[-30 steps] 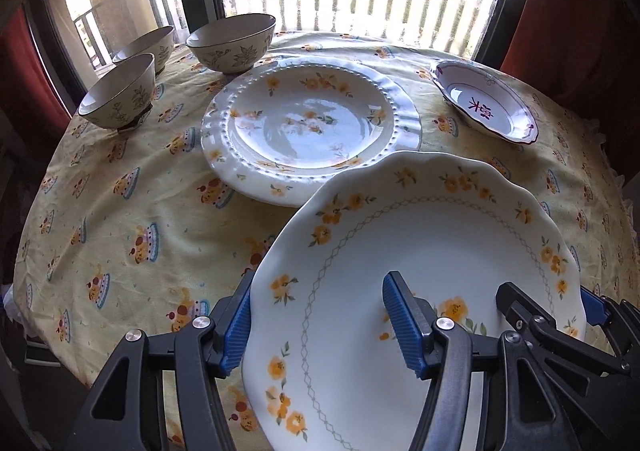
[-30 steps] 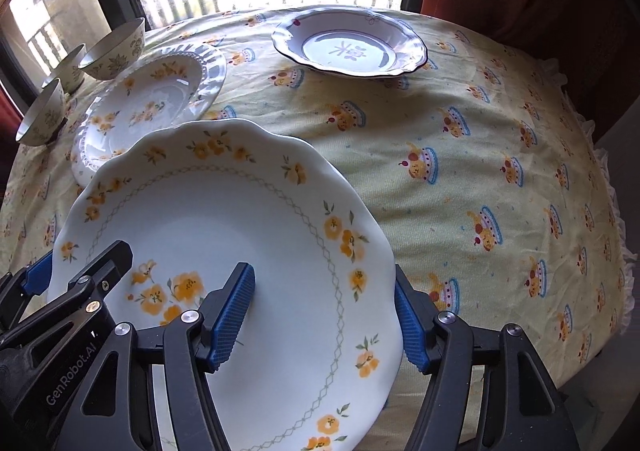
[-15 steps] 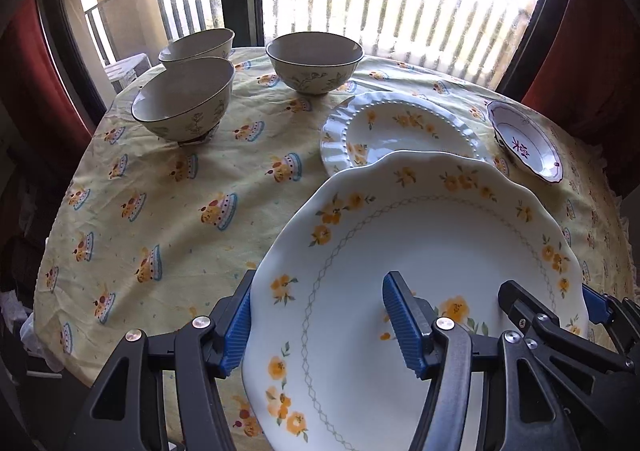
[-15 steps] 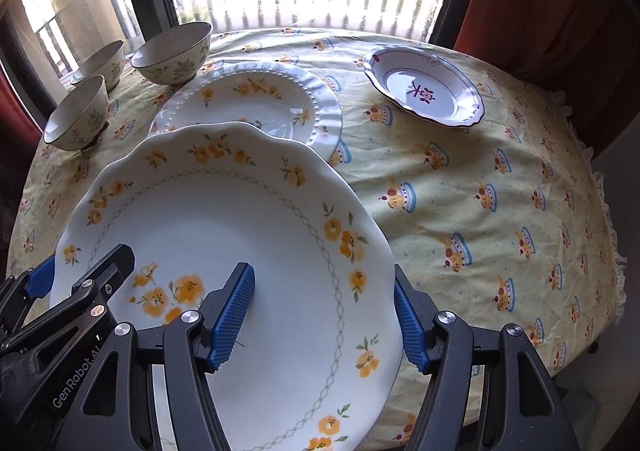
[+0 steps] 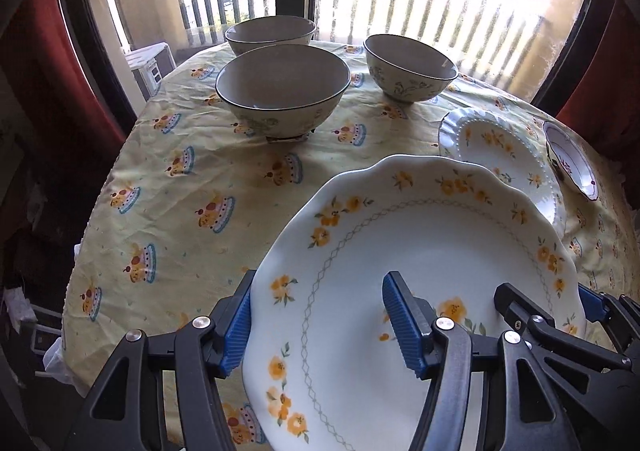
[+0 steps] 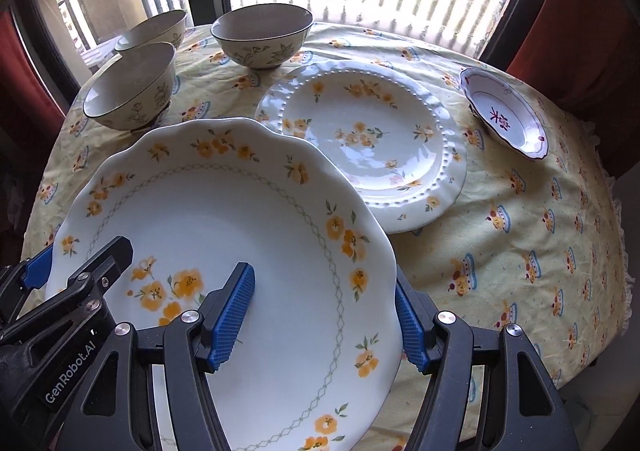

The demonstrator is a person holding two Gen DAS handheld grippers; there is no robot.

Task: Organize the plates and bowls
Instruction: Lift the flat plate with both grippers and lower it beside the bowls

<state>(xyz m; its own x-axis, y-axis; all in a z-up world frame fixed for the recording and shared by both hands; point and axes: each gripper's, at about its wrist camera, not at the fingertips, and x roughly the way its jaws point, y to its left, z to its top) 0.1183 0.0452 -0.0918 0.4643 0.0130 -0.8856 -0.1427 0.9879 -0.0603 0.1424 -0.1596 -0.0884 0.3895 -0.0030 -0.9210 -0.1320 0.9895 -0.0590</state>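
Large plate [image 6: 224, 235] between both grippers' fingers, beaded plate [image 6: 372, 139] just beyond it on the tablecloth [image 6: 520, 251], three bowls [image 6: 262, 33] further ahead-left, small dish [image 6: 506, 115] far right.

We're looking straight into strong daylight from the window [image 5: 420, 3], blown out white; the curtains [image 6: 580, 11] sink into shadow, glare sheens the beaded plate [image 6: 372, 147], and edges bend fisheye-style.

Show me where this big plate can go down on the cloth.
Bare cloth lies left of the big plate, in front of the bowls. More lies right of the beaded plate, below the small dish. The far edge is crowded.
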